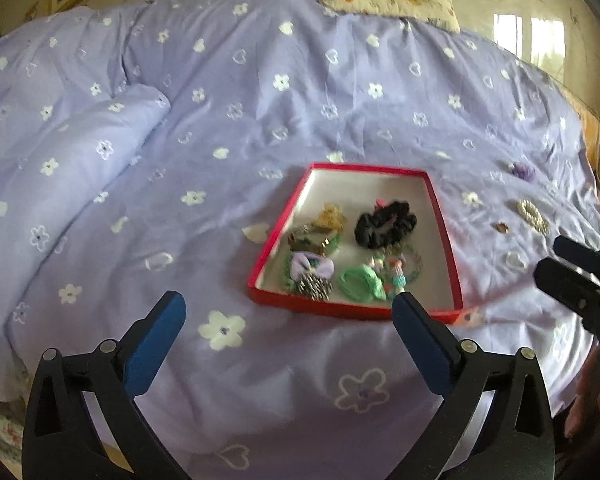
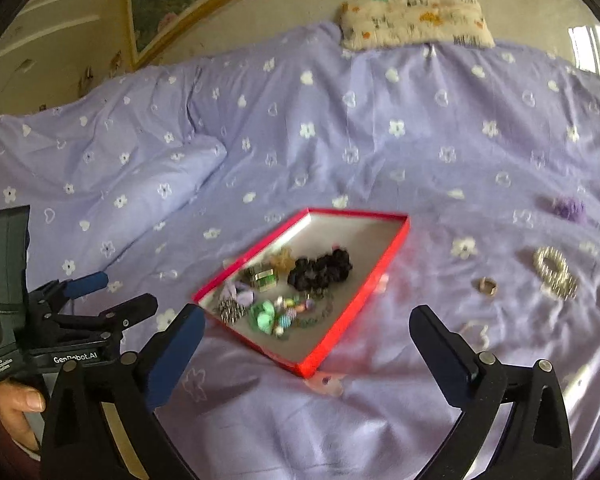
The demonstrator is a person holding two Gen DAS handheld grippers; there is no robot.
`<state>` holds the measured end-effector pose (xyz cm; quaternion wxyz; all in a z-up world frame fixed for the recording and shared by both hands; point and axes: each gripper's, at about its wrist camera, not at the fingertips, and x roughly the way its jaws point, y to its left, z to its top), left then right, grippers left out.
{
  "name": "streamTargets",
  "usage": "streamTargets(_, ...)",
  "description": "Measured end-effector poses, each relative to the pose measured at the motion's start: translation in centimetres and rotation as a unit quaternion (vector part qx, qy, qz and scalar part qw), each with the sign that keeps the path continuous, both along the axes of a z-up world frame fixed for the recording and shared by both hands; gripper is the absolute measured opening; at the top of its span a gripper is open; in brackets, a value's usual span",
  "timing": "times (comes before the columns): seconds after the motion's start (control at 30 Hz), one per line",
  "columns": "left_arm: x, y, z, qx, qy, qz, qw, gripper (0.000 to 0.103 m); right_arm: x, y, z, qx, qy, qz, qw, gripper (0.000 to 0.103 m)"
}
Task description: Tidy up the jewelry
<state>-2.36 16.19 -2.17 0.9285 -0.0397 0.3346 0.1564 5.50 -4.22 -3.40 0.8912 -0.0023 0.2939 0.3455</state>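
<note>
Blue-padded and spread wide, the left gripper [image 1: 286, 308] hung over the lilac flowered quilt [image 1: 260, 112] with nothing between its fingers. Its grey body, seen from the right wrist view, carried the white lettering "GenRobot.AI" — a smaller label beside it was too blurred to read — and a thumb of the left hand [image 2: 18, 408] curled around the handle. The right gripper [image 2: 306, 322] was likewise splayed and empty, poised above the quilt.

Just ahead of both lay the red tray [image 1: 446, 240], shallow and white inside. It held a black scrunchie [image 1: 384, 222], a green scrunchie [image 1: 360, 282], a lilac bow [image 1: 312, 266], a tan hair tie [image 1: 332, 214] and a tangle of beads [image 1: 400, 270], all crowded toward its near end.

Outside the tray, to its right on the quilt, sat a pearl bracelet [image 2: 554, 270], a small ring [image 2: 487, 286] near it, and — farther back — a purple scrunchie [image 2: 568, 206]. A patterned pillow [image 2: 416, 18] lay at the far edge of the bed.
</note>
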Motion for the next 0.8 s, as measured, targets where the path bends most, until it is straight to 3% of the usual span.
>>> streamTargets(0.33, 0.1, -0.1, -1.6, 0.001, 0.013, 0.006, 0.9999, 0.103, 0.1, 0.1, -2.2, -0.020, 0.011, -0.010, 1.000, 0.103)
streamTargets(0.8, -0.4, -0.7, -1.4, 0.003, -0.011, -0.002, 0.9999, 0.103, 0.1, -0.5, -3.0, -0.017, 0.005, -0.024, 1.000, 0.103)
